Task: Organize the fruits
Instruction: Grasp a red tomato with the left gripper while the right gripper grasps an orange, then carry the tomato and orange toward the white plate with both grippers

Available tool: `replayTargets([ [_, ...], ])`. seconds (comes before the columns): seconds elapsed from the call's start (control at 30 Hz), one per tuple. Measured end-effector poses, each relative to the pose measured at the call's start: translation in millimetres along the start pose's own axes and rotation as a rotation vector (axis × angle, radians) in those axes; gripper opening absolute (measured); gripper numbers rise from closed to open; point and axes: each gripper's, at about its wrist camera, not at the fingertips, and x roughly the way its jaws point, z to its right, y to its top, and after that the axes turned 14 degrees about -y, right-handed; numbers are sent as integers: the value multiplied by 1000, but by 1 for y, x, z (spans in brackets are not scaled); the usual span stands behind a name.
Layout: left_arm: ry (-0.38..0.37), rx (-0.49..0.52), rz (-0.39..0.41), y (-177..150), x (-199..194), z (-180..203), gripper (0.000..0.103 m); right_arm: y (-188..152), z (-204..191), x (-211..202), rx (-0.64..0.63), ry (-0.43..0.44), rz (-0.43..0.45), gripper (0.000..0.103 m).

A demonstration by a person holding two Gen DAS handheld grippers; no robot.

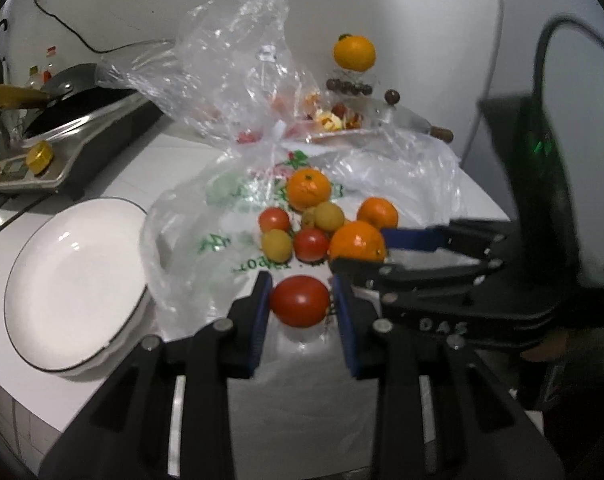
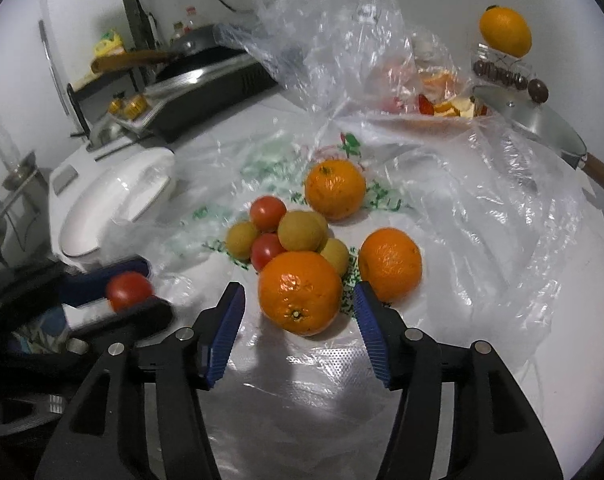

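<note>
My left tool (image 1: 300, 300) grips a large red tomato (image 1: 299, 301) between its blue pads, its long axis lying across from pad to pad; from the right wrist view the same tomato (image 2: 128, 290) sits clamped in that tool (image 2: 126, 292) at the lower left. I cannot see its stem end in either view.

My right tool (image 2: 300, 330) stands open, its pads (image 2: 226, 332) flanking the nearest orange (image 2: 300, 292) without touching it. That orange rests on the printed plastic bag (image 2: 442, 248) spread over the white surface (image 1: 82, 184), its stem end turned toward my camera. In the left wrist view the right tool (image 1: 366, 248) reaches in from the right and covers part of that orange (image 1: 356, 240).

Behind it lie a second orange (image 2: 390, 264) to the right and a third (image 2: 335, 189) farther back, with two smaller tomatoes (image 2: 267, 213) and several yellowish round fruits (image 2: 301, 230) bunched between them, all touching one another. How many yellow ones there are is hard to tell, since they overlap.

A white plate (image 1: 78, 292) with a dark rim sits at the left, just beside the bag; another plate seems stacked beneath it. A crumpled clear bag (image 1: 238, 52) stands up at the back and blurs the cut fruit scraps (image 1: 330, 120) behind it. A cleaver (image 2: 542, 128) lies at the far right, and a yellow-orange citrus (image 2: 505, 31) sits above a row of dark round things I cannot identify.
</note>
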Motion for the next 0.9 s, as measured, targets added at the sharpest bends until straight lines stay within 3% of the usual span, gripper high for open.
replayTargets([
  [0.07, 3, -9, 18, 2, -5, -3, 32, -2, -2, 4, -5, 0, -10, 58],
  [0.13, 5, -20, 31, 2, -8, -7, 32, -5, -4, 4, -13, -10, -4, 47],
  [0.43, 31, -32, 60, 4, -21, -11, 32, -9, -5, -12, -17, -12, 34, 46],
  [0.9, 73, -48, 110, 10, -52, -22, 32, 11, -17, -61, -37, -22, 127, 46],
])
